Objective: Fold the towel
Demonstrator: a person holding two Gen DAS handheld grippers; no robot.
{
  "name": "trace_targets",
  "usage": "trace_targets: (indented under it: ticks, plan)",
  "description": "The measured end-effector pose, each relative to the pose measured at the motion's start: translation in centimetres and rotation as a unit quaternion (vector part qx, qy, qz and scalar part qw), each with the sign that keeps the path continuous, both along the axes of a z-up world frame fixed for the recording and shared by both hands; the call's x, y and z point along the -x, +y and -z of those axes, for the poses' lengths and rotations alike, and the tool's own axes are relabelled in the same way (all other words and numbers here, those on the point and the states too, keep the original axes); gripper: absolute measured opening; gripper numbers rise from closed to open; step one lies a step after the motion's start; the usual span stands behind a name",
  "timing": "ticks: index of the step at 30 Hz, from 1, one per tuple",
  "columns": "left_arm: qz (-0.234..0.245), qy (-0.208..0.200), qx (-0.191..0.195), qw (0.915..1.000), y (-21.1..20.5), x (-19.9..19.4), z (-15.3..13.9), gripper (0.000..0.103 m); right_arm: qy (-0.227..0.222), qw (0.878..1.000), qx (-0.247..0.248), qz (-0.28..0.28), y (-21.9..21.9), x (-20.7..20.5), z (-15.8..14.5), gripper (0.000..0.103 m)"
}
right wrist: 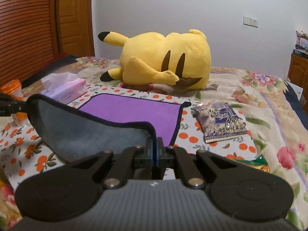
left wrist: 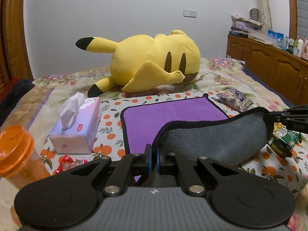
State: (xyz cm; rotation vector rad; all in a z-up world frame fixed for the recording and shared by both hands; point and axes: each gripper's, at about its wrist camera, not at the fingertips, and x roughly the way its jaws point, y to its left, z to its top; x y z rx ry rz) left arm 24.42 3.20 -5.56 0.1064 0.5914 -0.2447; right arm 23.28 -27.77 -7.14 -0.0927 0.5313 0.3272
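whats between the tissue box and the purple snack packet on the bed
The towel lies between the tissue box and the snack packet, purple side up, its near edge lifted. The right wrist view shows it best.

1. A bed [left wrist: 221,75] with a floral cover carries an orange-patterned cloth [left wrist: 111,127].
2. On the cloth lie the purple towel [left wrist: 163,119], a tissue box [left wrist: 77,130], a purple snack packet [right wrist: 221,123] and a green packet [left wrist: 284,140].
3. A yellow plush [left wrist: 154,61] lies behind them, an orange-lidded cup [left wrist: 17,154] at the left.
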Motion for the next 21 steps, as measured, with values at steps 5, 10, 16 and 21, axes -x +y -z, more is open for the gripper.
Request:
trace_targets:
  ticks: [5, 10, 16, 21]
  plan:
    - [0.001, -0.003, -0.008, 1.0, 0.0, -1.0, 0.3, 0.006, -0.009, 1.0, 0.006, 0.0, -0.1, -0.8, 0.1, 0.003]
    - [0.001, -0.004, -0.013, 0.9999, -0.1, -2.0, 0.6, 0.006, -0.014, 1.0, 0.014, -0.002, 0.0, -1.5, 0.4, 0.003]
    - [0.006, -0.012, -0.017, 0.9998, -0.3, -2.8, 0.3, 0.006, -0.02, 1.0, 0.021, -0.003, 0.2, -2.2, 0.4, 0.003]
    - [0.004, -0.022, -0.007, 0.9997, -0.3, -3.2, -0.6, 0.006, -0.032, 0.999, 0.019, -0.005, 0.4, -2.6, -0.4, 0.003]
